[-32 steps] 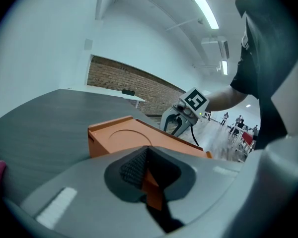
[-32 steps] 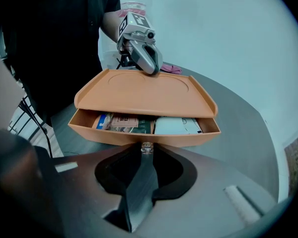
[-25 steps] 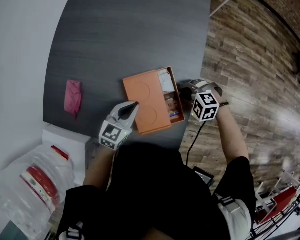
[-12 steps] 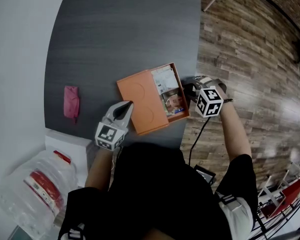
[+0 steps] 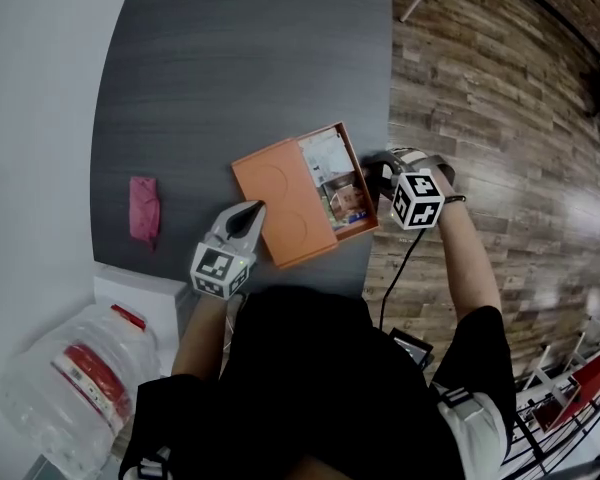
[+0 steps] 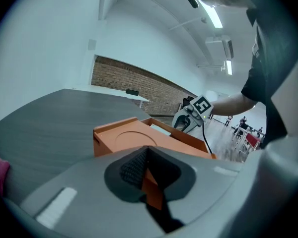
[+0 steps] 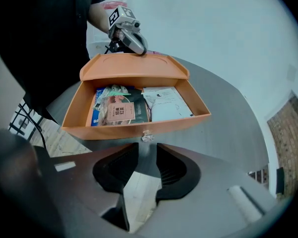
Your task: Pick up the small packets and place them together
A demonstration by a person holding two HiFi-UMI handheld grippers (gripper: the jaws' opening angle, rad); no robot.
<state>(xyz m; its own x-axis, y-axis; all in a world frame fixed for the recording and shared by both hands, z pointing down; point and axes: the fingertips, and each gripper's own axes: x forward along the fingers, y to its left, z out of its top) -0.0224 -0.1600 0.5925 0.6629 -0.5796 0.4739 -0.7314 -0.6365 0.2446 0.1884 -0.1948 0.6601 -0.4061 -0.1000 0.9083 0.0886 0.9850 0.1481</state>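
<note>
Light: dim, flat, even in head view | Source: bright ceiling strip lamps [image 6: 214, 15] in left gripper view | Glare: pale sheen on wood floor [image 5: 580, 213] | Edges: fisheye bend, dark round vignette in both gripper views | Focus: left gripper [image 6: 148, 175] soft up close

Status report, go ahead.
Left gripper clamped on orange box. Right gripper just opened, empty, short of drawer pull. Packets in open drawer. Nothing blocking.

A box [image 5: 280, 203] sits on the desk [image 5: 230, 68] near its right edge. Its drawer [image 7: 114, 129] is pulled out rightward, with packets [image 7: 120, 110] inside. A cloth [image 5: 144, 208] lies well to the left.
</note>
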